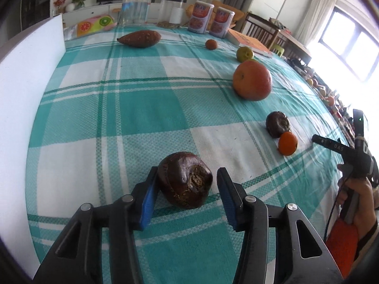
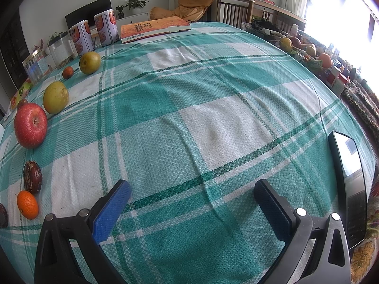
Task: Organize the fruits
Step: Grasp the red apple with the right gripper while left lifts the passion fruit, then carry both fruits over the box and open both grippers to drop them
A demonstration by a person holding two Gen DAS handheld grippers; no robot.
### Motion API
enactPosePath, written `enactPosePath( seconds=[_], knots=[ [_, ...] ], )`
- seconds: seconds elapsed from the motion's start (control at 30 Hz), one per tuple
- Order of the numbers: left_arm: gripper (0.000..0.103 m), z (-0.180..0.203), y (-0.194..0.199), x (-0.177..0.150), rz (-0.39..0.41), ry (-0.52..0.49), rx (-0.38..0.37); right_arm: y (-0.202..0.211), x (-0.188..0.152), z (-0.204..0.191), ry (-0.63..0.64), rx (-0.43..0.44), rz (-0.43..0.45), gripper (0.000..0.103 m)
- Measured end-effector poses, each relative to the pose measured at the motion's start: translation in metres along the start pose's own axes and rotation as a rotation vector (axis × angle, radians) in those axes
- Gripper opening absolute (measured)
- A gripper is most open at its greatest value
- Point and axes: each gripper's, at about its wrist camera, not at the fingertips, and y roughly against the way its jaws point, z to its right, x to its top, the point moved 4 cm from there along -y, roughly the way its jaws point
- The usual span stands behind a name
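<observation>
While the left gripper hangs low over the teal-and-white checked tablecloth, a dark brown water chestnut sits on the cloth between its blue-padded fingers. Its jaws stand apart: the left pad lies at or just beside the chestnut's side, though contact cannot be told, and a clear gap shows between the chestnut and the right pad.

Beyond it a line of fruit curves away along the right of the left wrist view: a small orange touching a second dark chestnut, then a large red apple, a green-yellow pear and a small reddish-brown fruit. A sweet potato lies apart near the far edge, in front of a clear glass jar and two printed tins. A white board stands along the left.

At the right edge of that view a hand holds the right gripper, which in its own view has its jaws wide apart over bare cloth with nothing between them. A phone lies at the right, and an orange-covered book lies at the far side
</observation>
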Motion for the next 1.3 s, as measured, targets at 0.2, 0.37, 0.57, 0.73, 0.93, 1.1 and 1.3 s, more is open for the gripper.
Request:
enactPosePath(
  seconds=[0.2, 0.37, 0.57, 0.73, 0.93, 1.1, 1.3],
  knots=[
    [0.076, 0.002, 0.001, -0.003, 0.011, -0.009, 0.038, 0.000, 0.000, 0.000, 0.000, 0.000, 0.000, 0.103],
    [0.062, 0.008, -0.007, 0.003, 0.023, -0.003, 0.072, 0.000, 0.000, 0.000, 0.002, -0.004, 0.000, 0.103],
    [0.047, 0.002, -0.005, 0.001, 0.043, 0.035, 0.066, 0.051, 0.014, -0.053, 0.068, 0.120, 0.093, 0.102],
    [0.047, 0.006, 0.014, -0.008, 0.033, 0.051, 0.018, 0.069, 0.048, -0.175, 0.224, 0.342, 0.055, 0.102],
    [0.047, 0.009, 0.059, -0.015, 0.068, 0.021, 0.005, 0.012, 0.067, -0.231, 0.203, 0.289, -0.090, 0.055],
    [0.047, -0.002, 0.102, -0.015, 0.112, 0.023, -0.022, 0.026, 0.062, -0.209, 0.122, 0.369, -0.085, 0.053],
    [0.047, -0.038, 0.159, 0.003, 0.187, 0.152, -0.107, 0.109, 0.039, -0.241, 0.098, 0.723, -0.076, 0.053]
  ],
)
